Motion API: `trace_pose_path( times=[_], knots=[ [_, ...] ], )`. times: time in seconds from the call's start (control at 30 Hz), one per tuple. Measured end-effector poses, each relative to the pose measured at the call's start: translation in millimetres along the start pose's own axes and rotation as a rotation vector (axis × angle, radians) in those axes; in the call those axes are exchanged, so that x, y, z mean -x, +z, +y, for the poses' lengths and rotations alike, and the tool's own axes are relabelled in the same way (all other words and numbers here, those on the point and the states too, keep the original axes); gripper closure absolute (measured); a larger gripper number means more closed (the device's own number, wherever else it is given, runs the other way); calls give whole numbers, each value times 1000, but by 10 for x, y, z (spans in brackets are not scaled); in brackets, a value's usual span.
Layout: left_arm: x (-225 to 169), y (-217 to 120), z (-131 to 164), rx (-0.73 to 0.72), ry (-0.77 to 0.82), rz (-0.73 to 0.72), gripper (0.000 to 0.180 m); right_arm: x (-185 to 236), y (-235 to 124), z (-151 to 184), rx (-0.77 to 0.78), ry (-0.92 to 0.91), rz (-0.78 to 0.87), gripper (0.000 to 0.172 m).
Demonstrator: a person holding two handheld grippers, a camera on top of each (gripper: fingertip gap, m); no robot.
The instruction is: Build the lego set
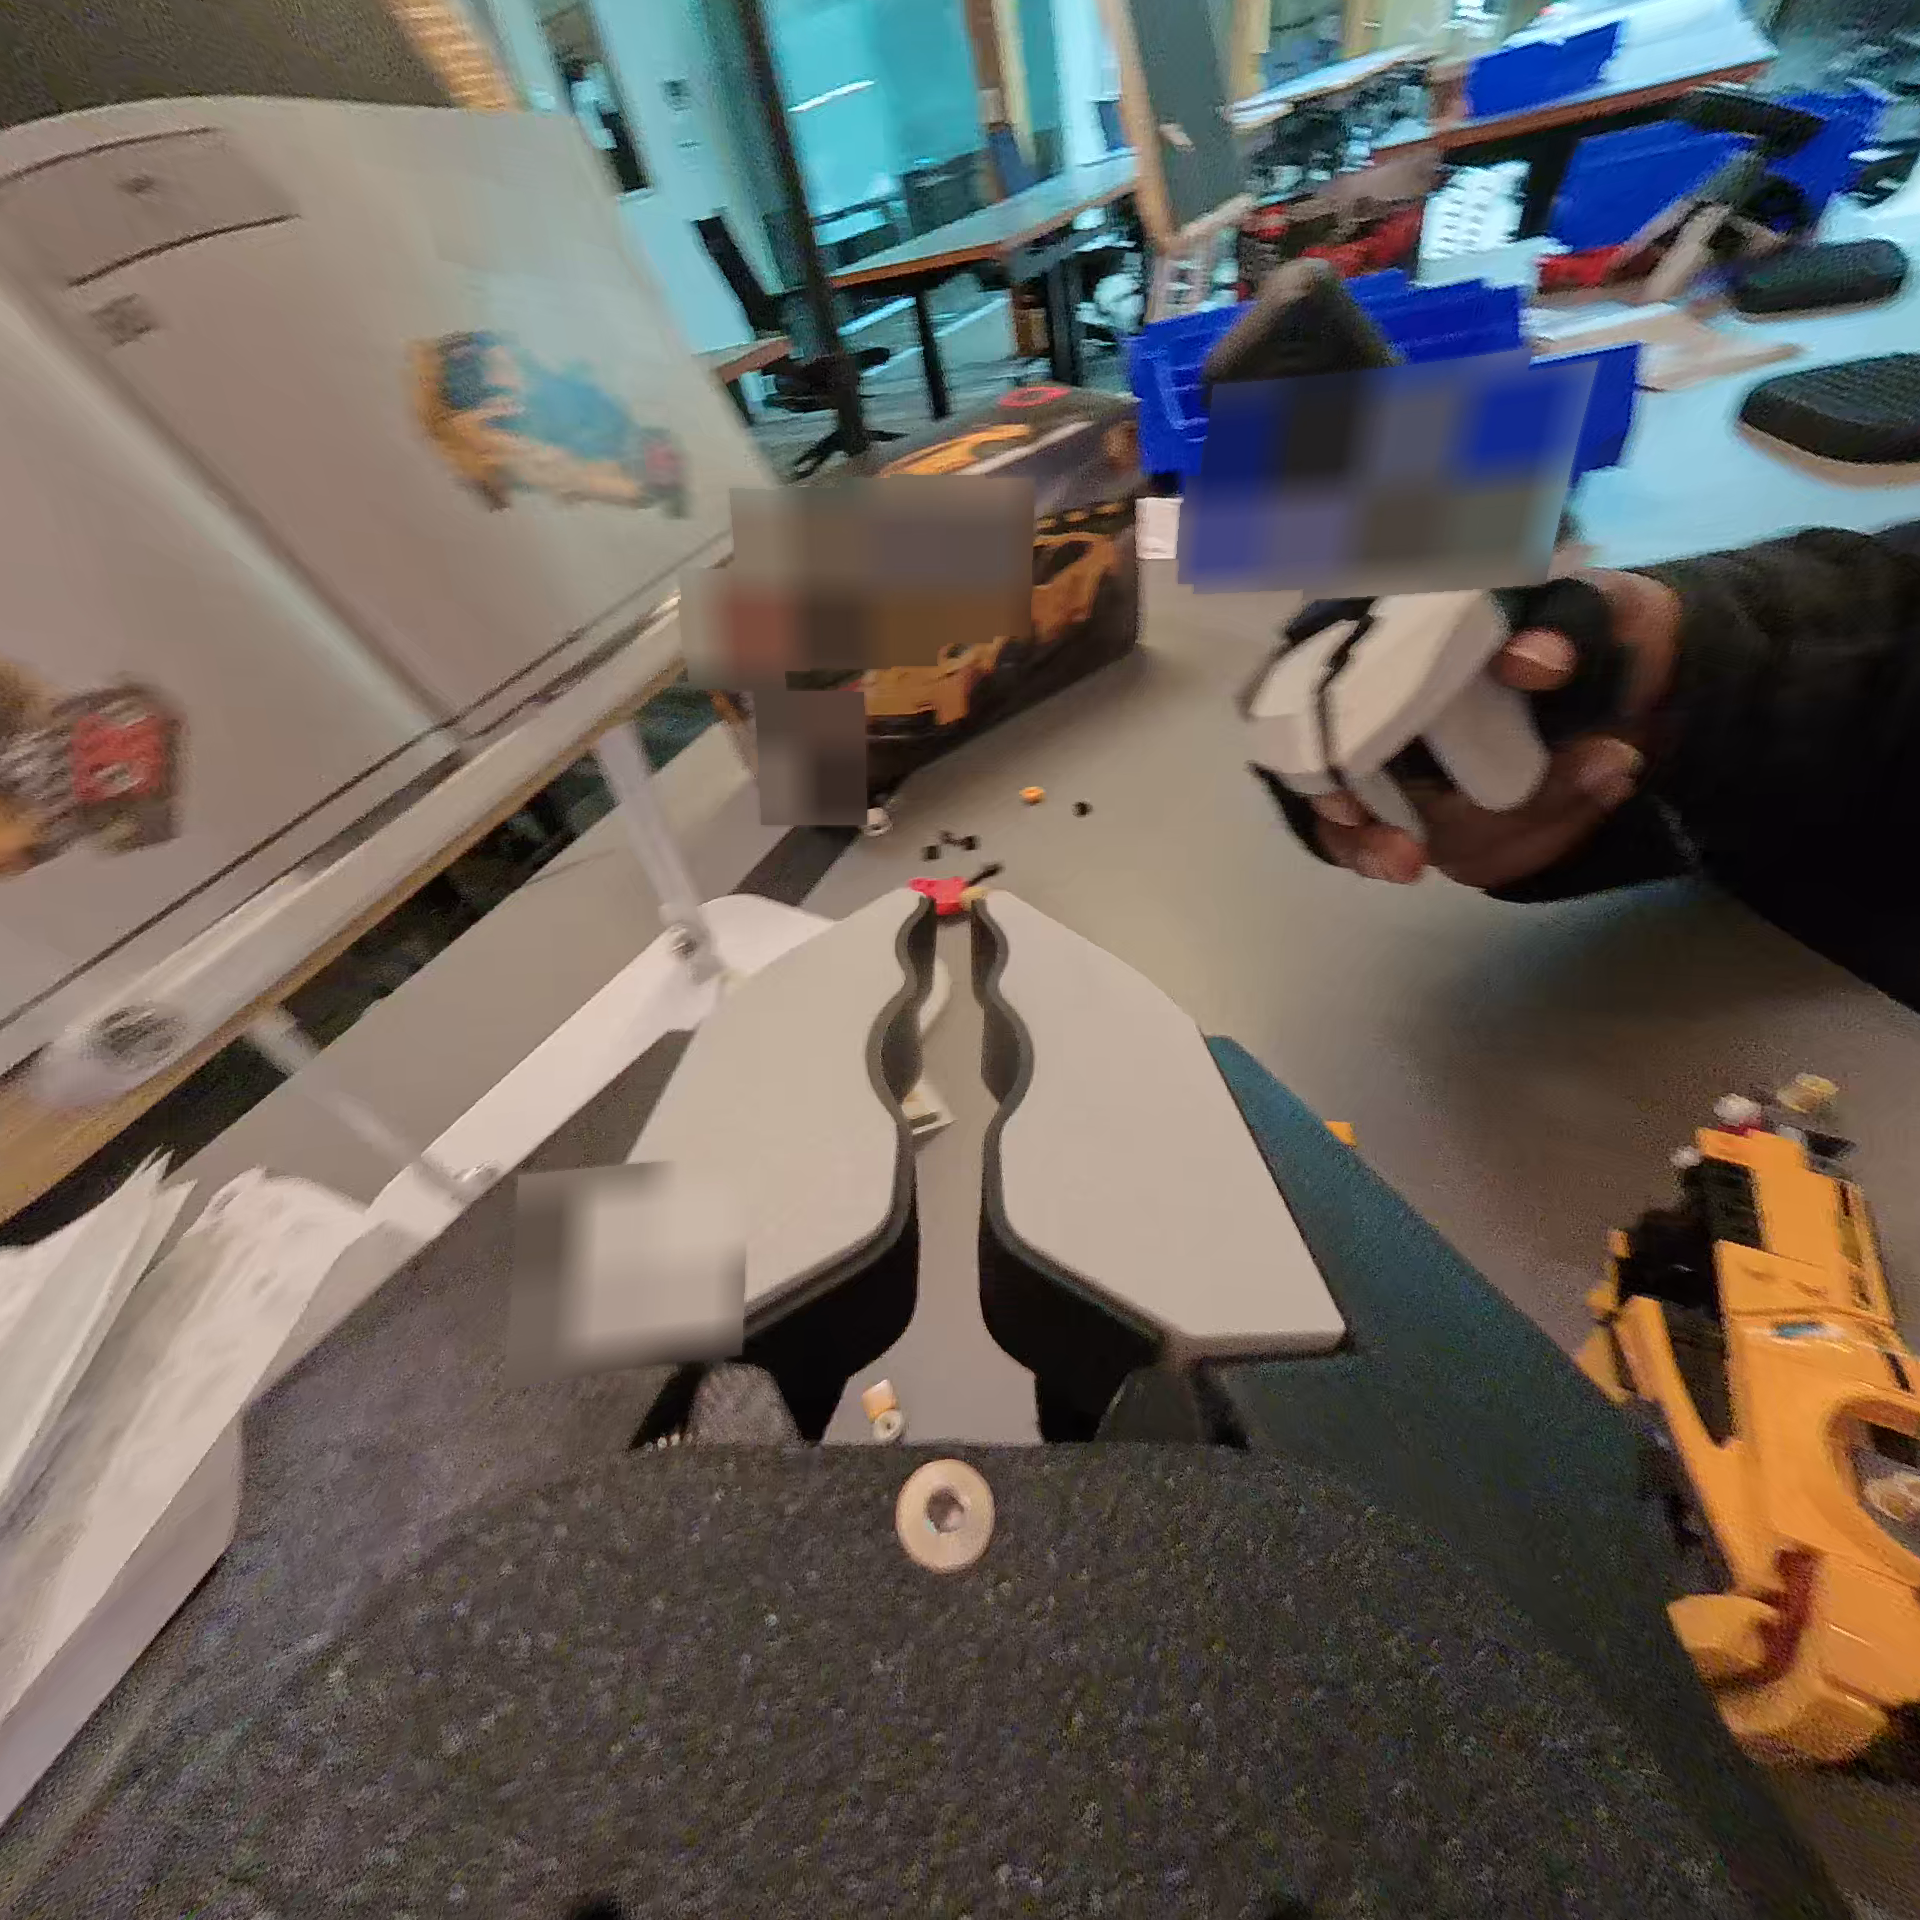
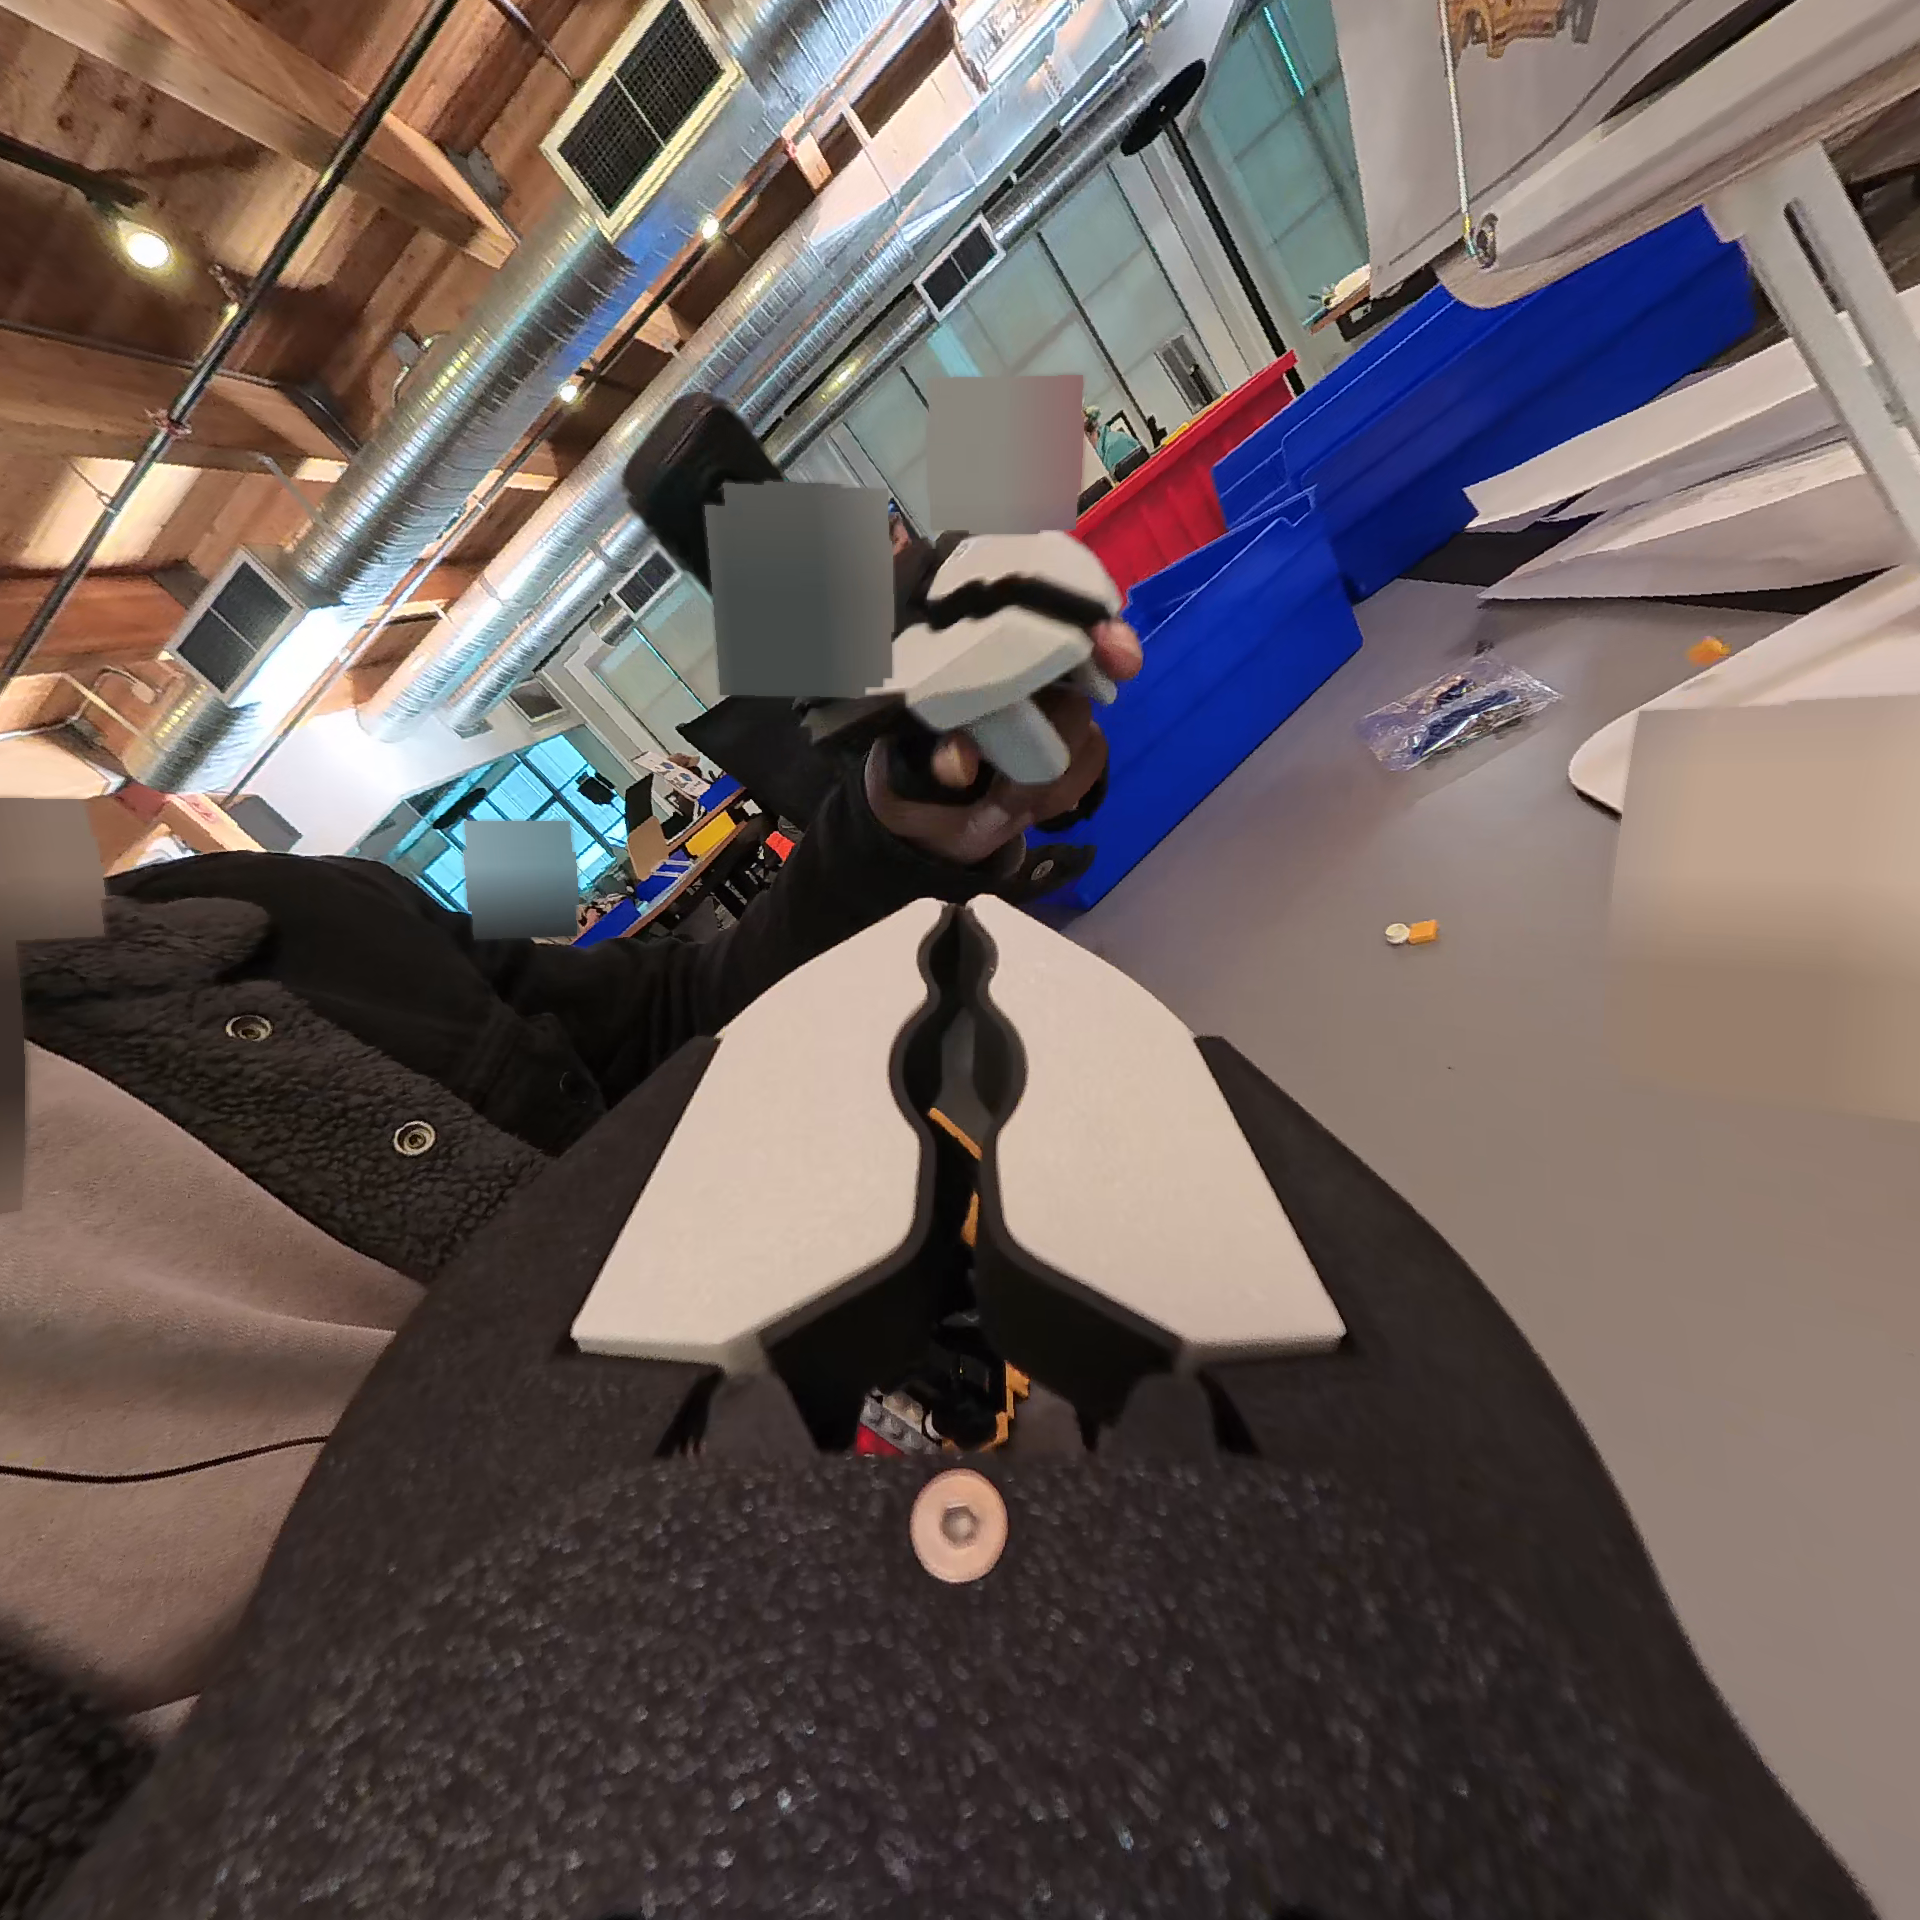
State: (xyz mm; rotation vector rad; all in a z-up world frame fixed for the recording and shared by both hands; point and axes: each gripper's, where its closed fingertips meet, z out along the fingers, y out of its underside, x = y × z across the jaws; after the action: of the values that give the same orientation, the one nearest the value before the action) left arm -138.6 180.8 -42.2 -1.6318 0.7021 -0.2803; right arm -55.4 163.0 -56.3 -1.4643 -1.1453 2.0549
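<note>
My left gripper (image 1: pixel 948 902) is nearly closed, and its fingertips pinch a small red brick piece (image 1: pixel 940 894) with a tan pin at its side, just above the grey table (image 1: pixel 1351 1060). Small black pieces (image 1: pixel 956 840) and an orange piece (image 1: pixel 1031 796) lie just beyond it. My right gripper (image 2: pixel 956 912) is shut with its tips touching, and I see nothing between them. A hand holds it up to the right in the left wrist view (image 1: pixel 1382 707). A yellow brick-built car (image 1: pixel 1766 1455) lies on the table at the right; parts of it show beneath my right fingers (image 2: pixel 971 1392).
An open instruction booklet (image 1: pixel 312 416) stands on a white holder at the left. A dark box with a yellow car picture (image 1: pixel 1081 582) is behind the loose pieces. Blue bins (image 2: pixel 1247 644), a clear bag of parts (image 2: pixel 1460 712) and two small pieces (image 2: pixel 1415 932) sit on the table. Spacing between my two grippers at the tips: around 10 cm.
</note>
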Motion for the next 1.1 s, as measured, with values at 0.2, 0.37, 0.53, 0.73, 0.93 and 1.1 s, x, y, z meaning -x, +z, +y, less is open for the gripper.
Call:
trace_pose_path(
  times=[0.2, 0.37, 0.53, 0.73, 0.93, 1.1],
  knots=[
    [667, -237, 243, 55, -194, -257, 178, -17, -5, -1, -12, 15, -7, 172],
    [1090, -472, 453, 71, -326, -464, 178, -29, -14, -9, -21, 21, -7, 172],
    [1357, -683, 662, 182, -357, -610, 175, -50, -8, 0, -25, 34, -7, 172],
    [1520, -460, 1438, 609, -344, -634, 161, -64, 28, 44, -17, 58, -17, 172],
    [1743, -298, 1937, 779, -446, -640, 164, -63, -23, -1, -34, 58, -18, 172],
    [1815, -254, 2065, 780, -494, -622, 164, -101, -83, -52, -60, 73, -19, 172]
  ],
)
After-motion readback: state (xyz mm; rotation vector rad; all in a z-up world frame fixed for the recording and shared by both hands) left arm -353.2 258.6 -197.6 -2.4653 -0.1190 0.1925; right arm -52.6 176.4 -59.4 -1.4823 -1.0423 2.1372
